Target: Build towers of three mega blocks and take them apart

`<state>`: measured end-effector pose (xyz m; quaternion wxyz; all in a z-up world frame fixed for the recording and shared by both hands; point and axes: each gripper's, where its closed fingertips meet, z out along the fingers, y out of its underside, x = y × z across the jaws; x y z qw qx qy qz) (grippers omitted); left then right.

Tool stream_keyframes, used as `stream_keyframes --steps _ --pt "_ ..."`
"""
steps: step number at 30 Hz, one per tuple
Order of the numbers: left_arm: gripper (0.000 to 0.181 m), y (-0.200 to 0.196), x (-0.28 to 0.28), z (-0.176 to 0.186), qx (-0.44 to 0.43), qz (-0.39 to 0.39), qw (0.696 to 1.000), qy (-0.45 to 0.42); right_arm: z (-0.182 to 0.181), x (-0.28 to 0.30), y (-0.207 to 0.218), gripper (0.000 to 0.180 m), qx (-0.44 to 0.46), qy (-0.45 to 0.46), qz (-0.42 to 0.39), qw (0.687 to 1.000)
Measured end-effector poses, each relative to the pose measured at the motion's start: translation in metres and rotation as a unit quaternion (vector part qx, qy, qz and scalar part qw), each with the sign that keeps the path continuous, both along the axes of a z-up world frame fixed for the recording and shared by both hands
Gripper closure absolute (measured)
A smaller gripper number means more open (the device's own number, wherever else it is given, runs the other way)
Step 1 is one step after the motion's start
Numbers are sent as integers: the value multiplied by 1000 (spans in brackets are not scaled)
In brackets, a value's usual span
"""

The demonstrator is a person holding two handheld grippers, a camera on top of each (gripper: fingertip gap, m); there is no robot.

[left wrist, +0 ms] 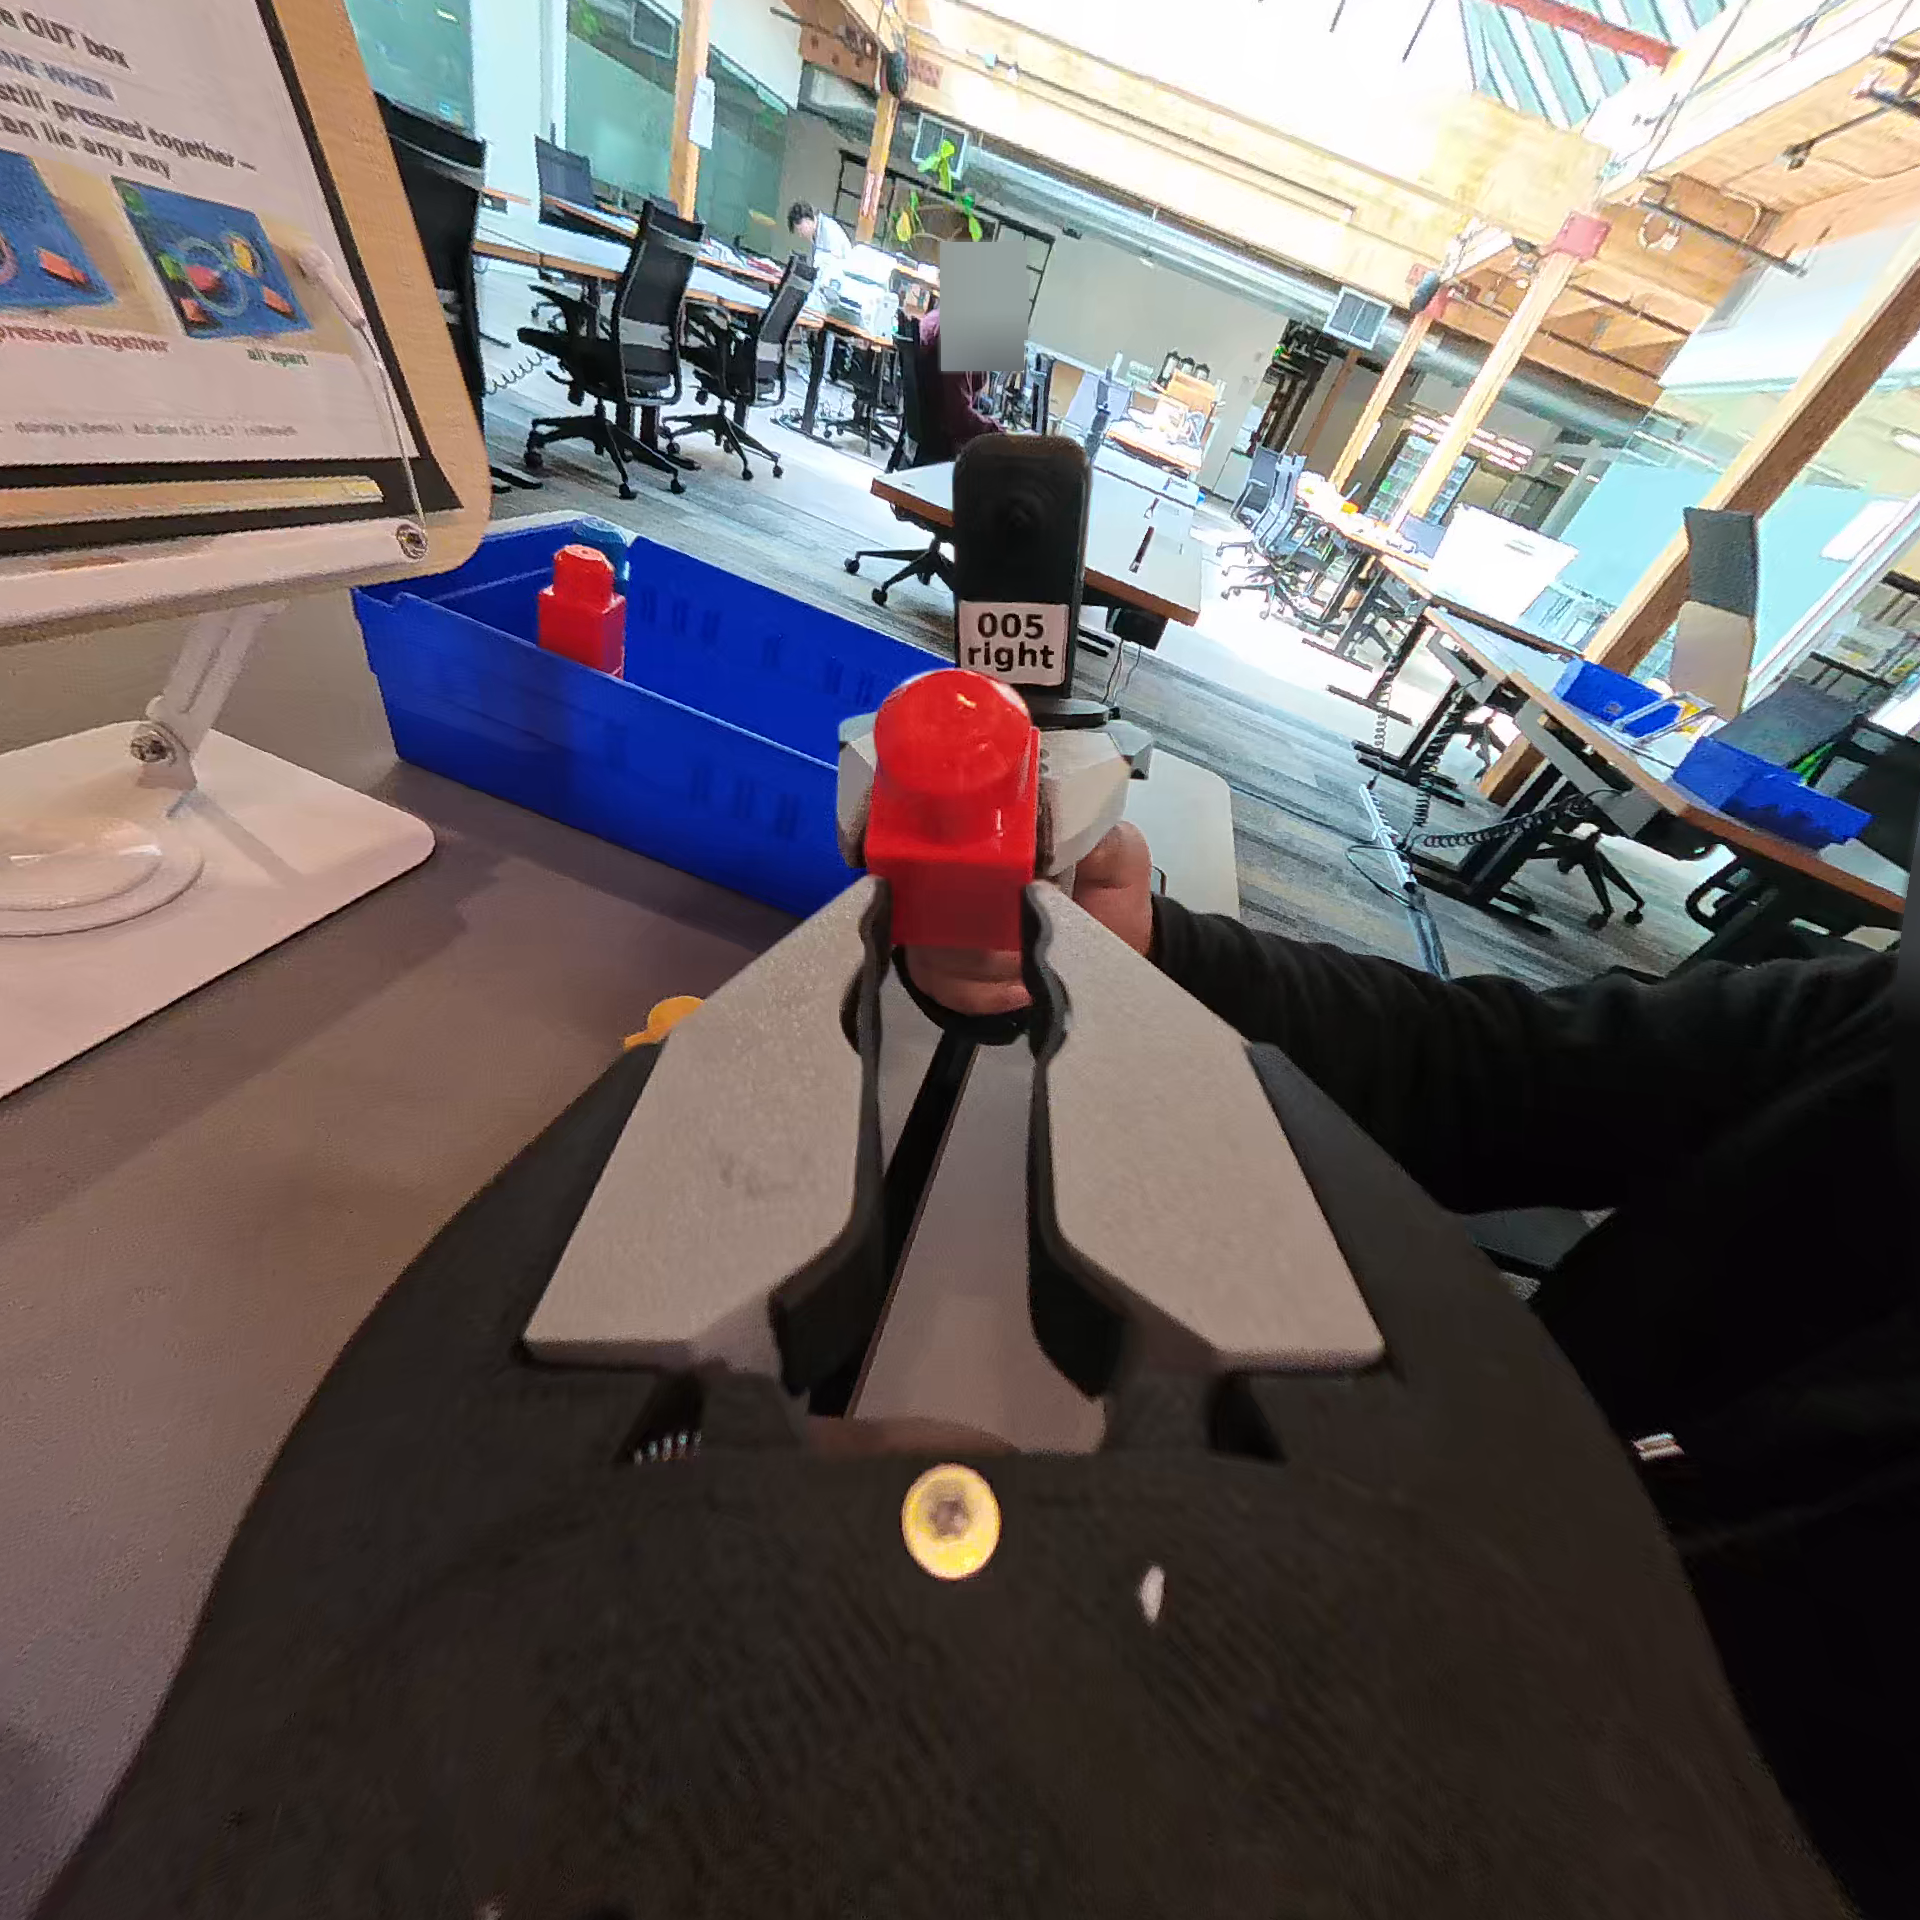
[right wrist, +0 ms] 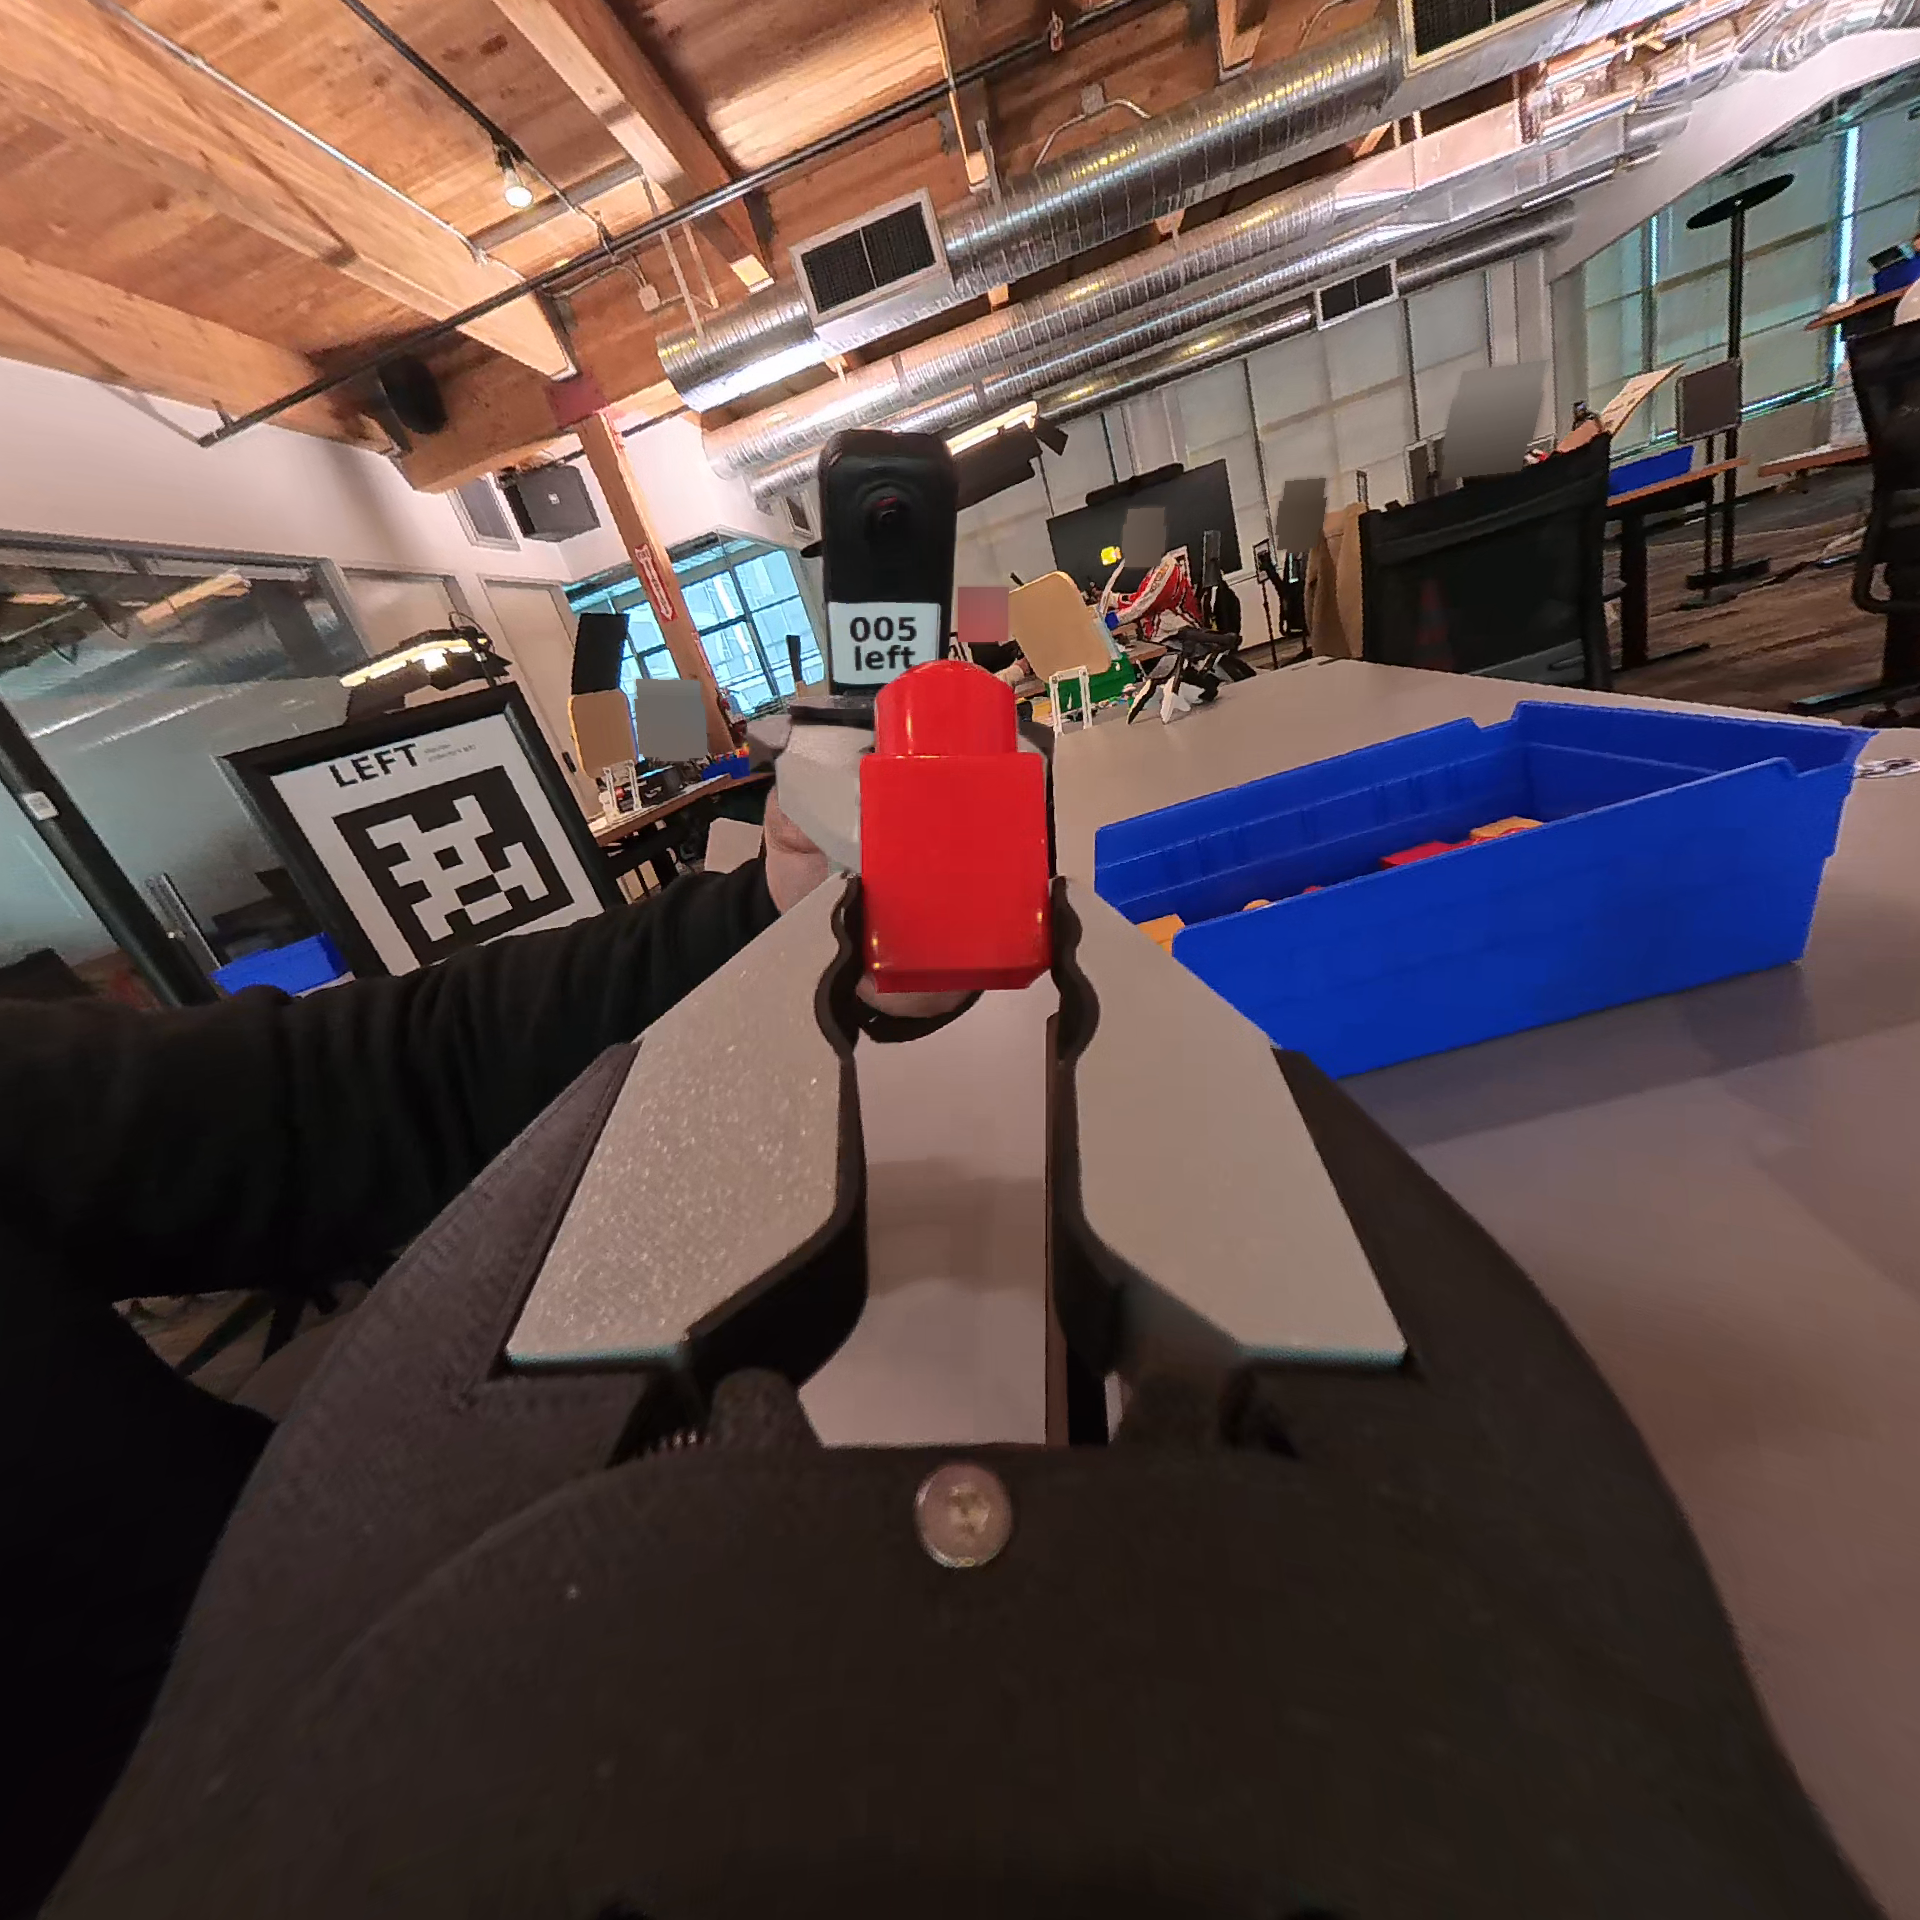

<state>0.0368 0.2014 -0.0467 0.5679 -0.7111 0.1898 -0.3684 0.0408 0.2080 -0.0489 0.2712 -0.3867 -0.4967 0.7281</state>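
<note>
Left wrist view: left gripper (left wrist: 951, 920) pinching the lower body of a red mega block (left wrist: 951, 831), stud up, held in the air above the grey table (left wrist: 312, 1195). Behind and left of that block, a blue bin (left wrist: 665, 748) with another red block (left wrist: 582, 613) upright inside. Right wrist view: right gripper (right wrist: 951, 925) likewise clamped on the sides of a red mega block, stud up. Cannot tell whether the same block. Right of it, a blue bin of loose blocks (right wrist: 1455, 935) resting on the table.
</note>
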Motion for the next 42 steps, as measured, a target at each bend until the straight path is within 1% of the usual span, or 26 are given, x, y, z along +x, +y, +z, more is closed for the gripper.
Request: stream_keyframes --steps 5,11,13,16,19,24,26,28,29,30,31,35,36,38,42 --pt "159 1 1 0 0 3 1000 -1 -2 -1 -1 147 -1 -7 4 1000" --pt "159 3 2 10 7 5 1000 -6 -7 -4 -9 146 7 -15 15 1000" --pt "158 2 2 8 6 2 1000 0 -7 -4 -9 146 8 -17 18 1000" --pt "153 0 3 3 2 0 1000 19 -8 -3 -11 146 11 -19 23 999" --pt "152 -1 3 2 2 0 1000 25 -10 -4 -12 146 11 -22 26 999" --pt "142 -3 6 4 -3 -12 1000 22 -9 -3 -11 146 5 -23 30 999" --pt "136 -4 9 5 -3 -16 1000 25 -9 -3 -10 147 4 -23 28 999" --pt "135 -4 9 5 -3 -16 999 28 -9 -3 -9 146 5 -24 29 999" --pt "131 -3 9 4 -4 -14 999 29 -9 -3 -9 146 4 -23 30 999" --pt "118 -1 8 2 -9 -7 999 33 -9 -2 -10 146 4 -21 33 999" --pt "118 0 8 1 -12 -6 999 36 -8 -2 -12 146 4 -19 37 999" --pt "123 -2 17 1 -11 -24 999 36 -10 -2 -18 147 20 -24 41 999" --pt "128 -1 18 1 -7 -19 999 43 -11 -2 -20 147 24 -26 43 998" --pt "147 5 17 2 5 -2 998 56 -13 -4 -24 147 28 -30 49 998" --pt "147 9 17 1 -3 -3 998 67 -15 -4 -21 147 25 -33 44 998"
